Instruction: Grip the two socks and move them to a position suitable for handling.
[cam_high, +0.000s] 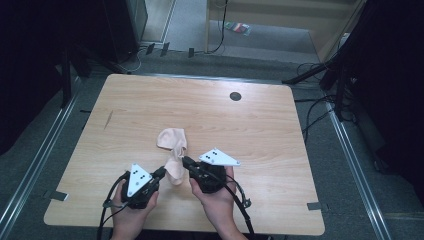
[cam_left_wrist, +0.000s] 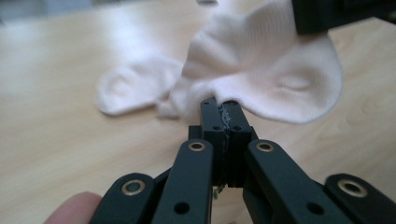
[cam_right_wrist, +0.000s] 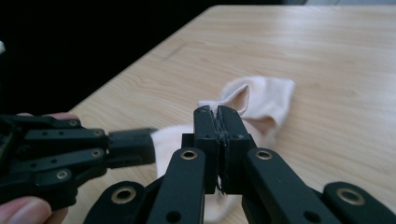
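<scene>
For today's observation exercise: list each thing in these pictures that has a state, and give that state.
Pale pink fabric sock: crumpled, near end pinched from both sides, far end on the table.
Left gripper: fingers shut on the sock's edge.
Right gripper: fingers shut on the sock.

Both grippers closed, hands low at the near table edge.
Left gripper (cam_high: 161, 173) is held in the left hand (cam_high: 131, 212), jaws pressed together, angled inward to the right. Right gripper (cam_high: 186, 162) sits in the right hand (cam_high: 216, 202), jaws likewise together, angled inward to the left. The tips stand near each other, apart.
</scene>
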